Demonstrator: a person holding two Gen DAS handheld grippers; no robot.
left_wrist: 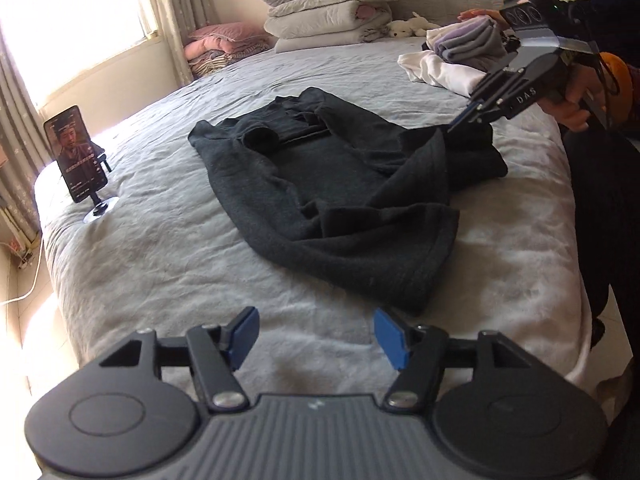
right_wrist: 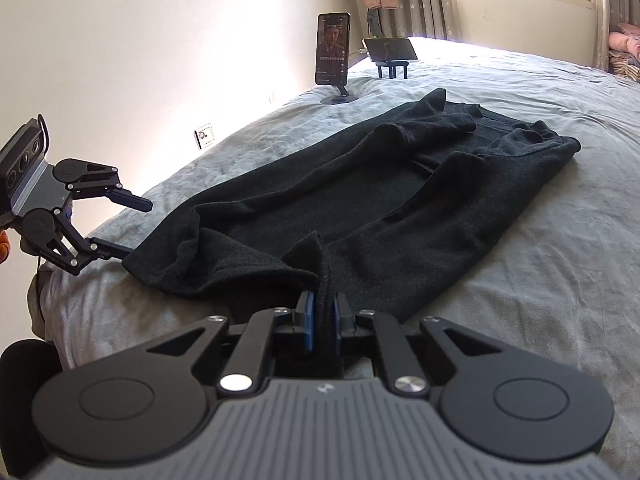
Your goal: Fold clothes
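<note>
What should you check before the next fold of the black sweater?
1. Right tool shut on the sweater's edge: ok.
2. Left tool open with nothing between its fingers: ok.
3. Left tool close to the sweater's near corner: ok in the right wrist view, where one finger reaches the hem.
4. Sweater lying flat on the bed: not ok, it is rumpled, with sleeves folded over the body.
5. Phone on its stand clear of the sweater: ok.
6. Pile of folded clothes out of the way: ok.
</note>
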